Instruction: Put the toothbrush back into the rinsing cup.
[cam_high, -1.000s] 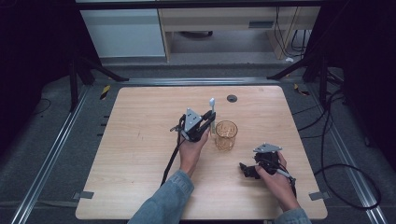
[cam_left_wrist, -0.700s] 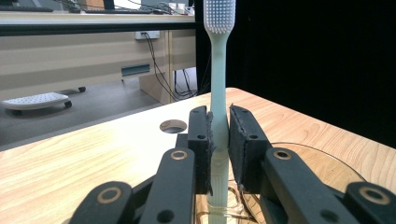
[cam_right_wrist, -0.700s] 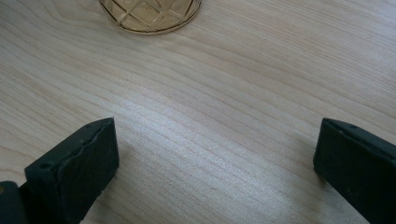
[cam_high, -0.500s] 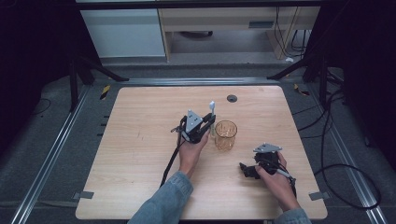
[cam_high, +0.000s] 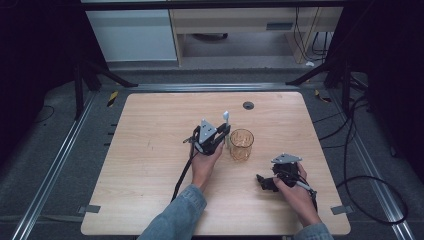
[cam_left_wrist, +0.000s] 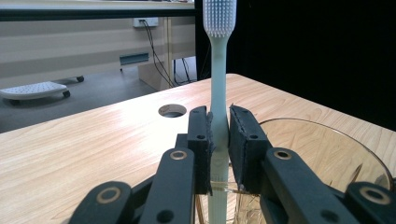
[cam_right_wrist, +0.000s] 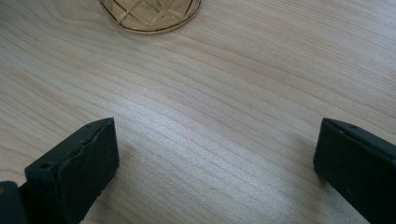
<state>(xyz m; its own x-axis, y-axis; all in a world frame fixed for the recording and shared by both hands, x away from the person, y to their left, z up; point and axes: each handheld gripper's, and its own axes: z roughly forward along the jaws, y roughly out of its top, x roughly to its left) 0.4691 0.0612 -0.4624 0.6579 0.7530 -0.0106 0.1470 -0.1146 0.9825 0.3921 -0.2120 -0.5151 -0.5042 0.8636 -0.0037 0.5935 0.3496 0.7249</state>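
Note:
A pale green toothbrush (cam_left_wrist: 218, 93) stands upright between the pads of my left gripper (cam_left_wrist: 219, 149), which is shut on its handle; its white bristle head (cam_high: 226, 116) points up. The brush sits just left of an amber glass cup (cam_high: 241, 144), whose rim (cam_left_wrist: 322, 140) curves at the right of the left gripper view. My left gripper (cam_high: 220, 137) is held over the table's middle. My right gripper (cam_high: 265, 182) rests low near the front right, open, with bare wood between its wide-set jaws (cam_right_wrist: 215, 158). The cup's base (cam_right_wrist: 149, 14) lies ahead of it.
The wooden table (cam_high: 150, 150) has a round cable hole (cam_high: 248, 105) near its far edge. Black cables trail from both grippers. Dark stand legs and cables lie on the floor around the table, and white cabinets stand beyond it.
The left gripper with the toothbrush has shifted slightly toward the cup. The right hand has stayed where it was.

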